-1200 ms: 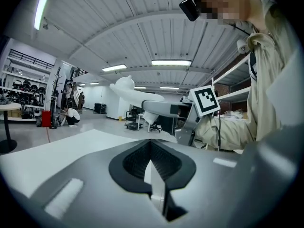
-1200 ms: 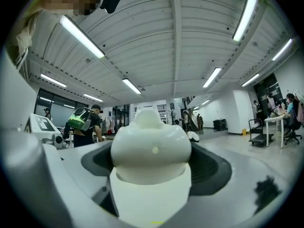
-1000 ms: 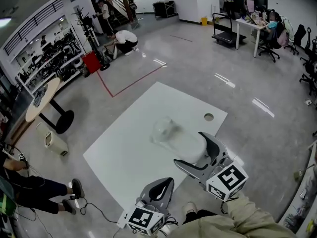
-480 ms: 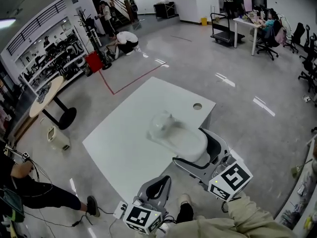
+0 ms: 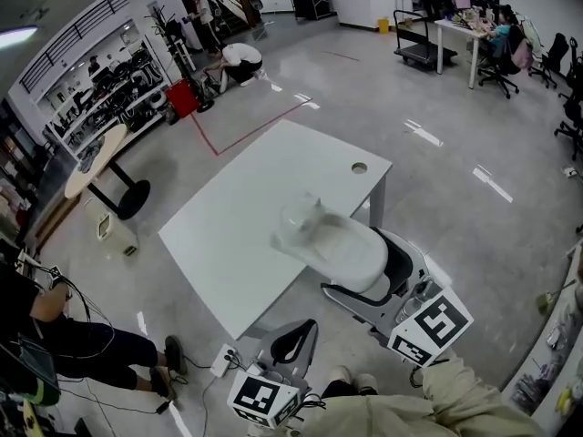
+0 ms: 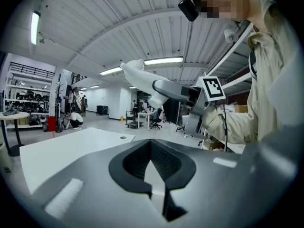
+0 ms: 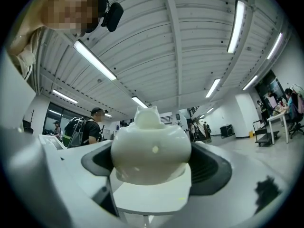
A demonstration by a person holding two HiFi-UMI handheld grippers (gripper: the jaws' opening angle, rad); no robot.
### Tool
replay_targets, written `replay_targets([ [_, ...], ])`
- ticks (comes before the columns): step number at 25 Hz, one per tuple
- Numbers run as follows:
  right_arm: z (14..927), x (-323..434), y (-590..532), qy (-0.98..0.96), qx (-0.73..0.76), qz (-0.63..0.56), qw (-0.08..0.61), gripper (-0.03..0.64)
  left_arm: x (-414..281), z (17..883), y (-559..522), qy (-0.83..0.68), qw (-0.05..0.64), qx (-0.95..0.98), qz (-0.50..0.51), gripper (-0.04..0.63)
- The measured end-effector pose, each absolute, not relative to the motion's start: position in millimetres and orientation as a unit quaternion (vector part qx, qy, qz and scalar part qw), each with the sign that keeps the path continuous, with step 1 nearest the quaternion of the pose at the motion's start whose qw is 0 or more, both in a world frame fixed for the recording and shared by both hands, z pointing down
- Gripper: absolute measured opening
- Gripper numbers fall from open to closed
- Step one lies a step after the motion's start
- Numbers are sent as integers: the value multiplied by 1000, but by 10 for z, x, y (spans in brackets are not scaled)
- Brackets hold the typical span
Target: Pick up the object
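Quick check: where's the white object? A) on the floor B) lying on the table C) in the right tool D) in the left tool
C: in the right gripper view the white object sits clamped between the jaws of the right tool, while the left tool has its jaws together on nothing.

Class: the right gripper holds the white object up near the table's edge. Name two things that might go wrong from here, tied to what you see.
1. The white object is rounded and smooth, gripped by the right gripper on its curved sides; it may slip out.
2. It hangs about over the table edge, so a drop might hit the edge or the floor, and the left gripper, shut and low, looks too far to catch it.
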State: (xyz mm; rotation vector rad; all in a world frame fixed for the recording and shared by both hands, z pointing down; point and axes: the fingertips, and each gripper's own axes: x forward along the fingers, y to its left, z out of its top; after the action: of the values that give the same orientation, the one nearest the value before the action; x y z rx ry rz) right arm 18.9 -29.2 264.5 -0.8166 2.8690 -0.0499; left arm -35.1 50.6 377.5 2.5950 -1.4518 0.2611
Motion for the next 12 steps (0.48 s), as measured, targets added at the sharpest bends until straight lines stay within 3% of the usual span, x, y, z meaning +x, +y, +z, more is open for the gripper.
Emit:
replay_targets([
  [12, 2537, -6, -28, 957, -274, -38, 90, 469, -640, 3635, 770, -500, 70, 859, 80, 6],
])
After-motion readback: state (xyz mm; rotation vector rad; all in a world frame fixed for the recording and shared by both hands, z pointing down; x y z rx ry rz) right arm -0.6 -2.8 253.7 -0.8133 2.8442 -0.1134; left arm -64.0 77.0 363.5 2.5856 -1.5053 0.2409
